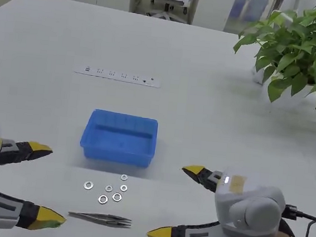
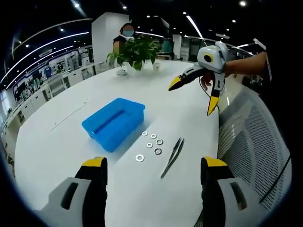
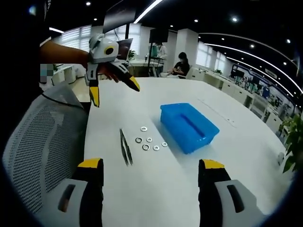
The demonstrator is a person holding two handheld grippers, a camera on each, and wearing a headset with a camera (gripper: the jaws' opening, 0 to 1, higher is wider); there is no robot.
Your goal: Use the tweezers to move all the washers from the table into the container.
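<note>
The tweezers (image 1: 101,219) lie flat on the white tabletop (image 1: 214,118), right between the left gripper (image 1: 56,185) and the right gripper (image 1: 167,201). I think they lie there so that either gripper can reach them with a short move. Six little washers (image 1: 108,189) sit in a small bunch just past the tweezers, also between the two grippers. A bit further ahead of the grippers is the blue plastic container (image 1: 120,137). It is close to the washers, so each trip should be short. Its top is open and I see no washer inside it.

The left gripper has its jaws spread very wide. It holds nothing and touches nothing. The right gripper is the same: jaws far apart, nothing in them, held up over the tabletop. I think they are open this wide to get ready to take the tweezers. The tweezers are thin and lie low, so a gripper would have to come down close to the tabletop to pinch them. The job looks to be at its very start.
</note>
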